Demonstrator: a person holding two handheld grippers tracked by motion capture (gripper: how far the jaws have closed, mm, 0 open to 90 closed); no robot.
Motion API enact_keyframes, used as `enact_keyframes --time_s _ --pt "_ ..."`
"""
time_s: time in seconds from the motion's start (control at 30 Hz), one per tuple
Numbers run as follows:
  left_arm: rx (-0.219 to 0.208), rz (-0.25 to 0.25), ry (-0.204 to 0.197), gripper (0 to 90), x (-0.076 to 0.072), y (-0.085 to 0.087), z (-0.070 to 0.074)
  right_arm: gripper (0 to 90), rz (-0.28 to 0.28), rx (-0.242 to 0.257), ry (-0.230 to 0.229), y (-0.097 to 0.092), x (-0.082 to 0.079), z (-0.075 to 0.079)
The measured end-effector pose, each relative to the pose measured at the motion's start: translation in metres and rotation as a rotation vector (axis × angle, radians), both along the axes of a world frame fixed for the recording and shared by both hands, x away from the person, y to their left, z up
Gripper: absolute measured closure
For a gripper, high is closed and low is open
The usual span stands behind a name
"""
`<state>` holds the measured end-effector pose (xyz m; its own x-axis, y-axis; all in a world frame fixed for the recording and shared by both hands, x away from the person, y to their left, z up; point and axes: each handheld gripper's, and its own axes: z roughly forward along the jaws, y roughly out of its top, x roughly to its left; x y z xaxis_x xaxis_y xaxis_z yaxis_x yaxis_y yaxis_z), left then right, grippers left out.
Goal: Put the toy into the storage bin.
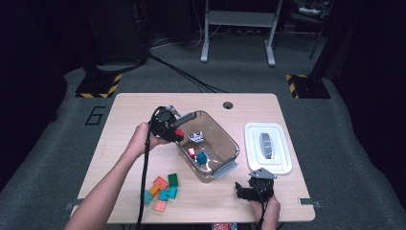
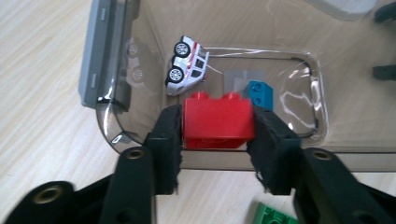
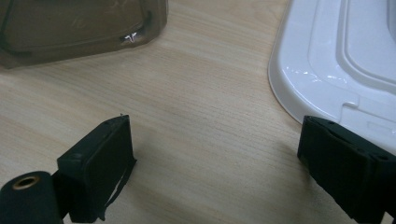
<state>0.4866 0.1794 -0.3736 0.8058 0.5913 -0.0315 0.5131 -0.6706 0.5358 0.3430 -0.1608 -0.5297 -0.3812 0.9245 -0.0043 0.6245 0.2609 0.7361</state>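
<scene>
Left gripper (image 2: 217, 133) grasps 1 red brick (image 2: 218, 120) between its pads, over the near-left rim of the clear bin (image 1: 231, 141). Inside the bin: 1 white toy car (image 2: 187, 65) and 1 teal brick (image 2: 259, 94). Right gripper (image 3: 215, 158) rests released on the table (image 3: 205, 102), near-right, beside the white lid (image 3: 336, 60).

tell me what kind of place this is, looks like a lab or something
Most likely a lab or recording workspace, not a home: a bare wooden table on grey carpet, yellow-black hazard-striped stand bases at its far corners, cables across the floor, and a dark metal-framed bench behind.
</scene>
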Motion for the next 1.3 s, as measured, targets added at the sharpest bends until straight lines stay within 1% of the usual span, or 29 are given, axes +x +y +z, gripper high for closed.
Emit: enact_keyframes --time_s 0.07,0.17,0.2,0.23,0.33,0.43,0.57,0.7,0.73,0.8,0.83,0.9,0.93,0.97,1.03,1.1,1.17,1.2,1.27,1.3 --pt "-0.003 0.003 0.004 45.8 -0.001 0.000 0.001 9.5 0.000 0.000 0.000 0.000 0.000 0.000" --pt "-0.006 0.012 -0.012 35.9 -0.003 0.001 0.003 9.5 0.000 0.001 0.000 0.000 0.000 0.000" --pt "-0.010 0.009 -0.012 33.4 -0.005 0.002 0.004 9.5 0.000 0.000 0.000 0.000 0.000 0.000" --pt "-0.020 0.017 -0.021 30.8 -0.006 0.004 0.005 9.5 -0.002 -0.001 -0.001 0.000 0.000 0.000" --pt "-0.052 0.032 -0.032 25.1 -0.013 0.012 0.010 9.5 0.000 0.000 0.000 0.000 0.000 0.000" --pt "-0.074 0.043 -0.045 20.8 -0.021 0.023 0.013 9.5 0.000 0.000 0.000 0.000 0.000 0.000" --pt "-0.087 0.061 -0.063 16.2 -0.035 0.039 0.011 9.5 0.000 0.000 0.000 0.000 0.000 0.000" --pt "-0.094 0.083 -0.074 15.1 -0.049 0.056 0.002 9.5 0.000 0.000 0.000 0.000 0.000 0.000" --pt "-0.098 0.086 -0.070 14.9 -0.052 0.060 -0.001 9.5 0.000 0.000 0.000 0.000 0.000 0.000" --pt "-0.094 0.094 -0.069 14.6 -0.059 0.068 -0.007 9.6 0.000 0.000 0.000 0.000 0.000 0.000" --pt "-0.087 0.100 -0.078 14.6 -0.062 0.072 -0.010 9.6 -0.001 0.000 0.000 0.000 0.000 0.000" --pt "-0.094 0.108 -0.073 14.5 -0.069 0.079 -0.018 9.6 -0.007 0.007 -0.001 0.001 0.000 0.000" --pt "-0.093 0.113 -0.072 14.5 -0.072 0.082 -0.021 9.6 0.000 -0.001 0.000 0.000 0.000 0.000" --pt "-0.089 0.118 -0.073 14.5 -0.075 0.084 -0.025 9.6 0.000 0.000 -0.001 0.000 0.000 0.000" --pt "-0.098 0.124 -0.071 14.3 -0.081 0.088 -0.033 9.6 -0.001 0.000 0.000 0.000 0.000 0.000" --pt "-0.092 0.130 -0.072 14.2 -0.087 0.090 -0.038 9.6 -0.001 0.000 -0.001 0.000 0.000 0.000" --pt "-0.105 0.140 -0.070 13.9 -0.094 0.091 -0.045 9.6 -0.001 0.000 -0.001 0.000 0.000 0.000" --pt "-0.109 0.138 -0.062 13.9 -0.097 0.092 -0.048 9.6 -0.001 0.000 -0.001 0.000 0.000 0.000" --pt "-0.102 0.143 -0.058 12.7 -0.104 0.093 -0.054 9.6 -0.001 0.000 0.000 0.000 0.000 0.000" --pt "-0.101 0.151 -0.063 11.1 -0.107 0.094 -0.057 9.6 -0.001 0.000 -0.001 0.000 0.000 0.000"
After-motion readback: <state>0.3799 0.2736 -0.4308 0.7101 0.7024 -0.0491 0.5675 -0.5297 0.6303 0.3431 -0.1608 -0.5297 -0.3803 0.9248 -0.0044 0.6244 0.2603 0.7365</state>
